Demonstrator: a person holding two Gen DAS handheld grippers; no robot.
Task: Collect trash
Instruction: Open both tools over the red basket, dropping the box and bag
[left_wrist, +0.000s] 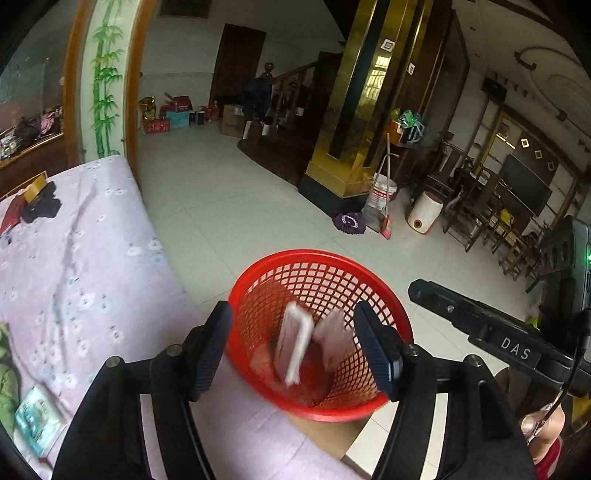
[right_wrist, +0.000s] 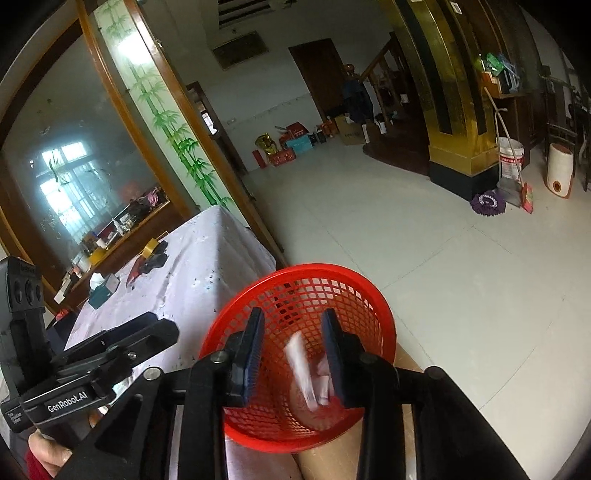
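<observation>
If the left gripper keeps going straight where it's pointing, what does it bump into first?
Probably the blurry white packet dropping inside the red basket, which sits straight ahead of the open left gripper. Otherwise the basket's bottom; depth is hard to judge.

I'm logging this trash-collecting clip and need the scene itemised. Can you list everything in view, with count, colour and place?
basket: one, red mesh, at the table's corner
scraps: at least two, whitish, blurred, inside the basket
tablecloth: one, pale lilac, over the table
tape roll: one, yellowish, far end of table
tissue pack: one, teal, near table edge
bucket: one, white, by the gold pillar
mop head: one, purple, on the floor
left gripper: black, open above the basket
right gripper: black, open above the basket
</observation>
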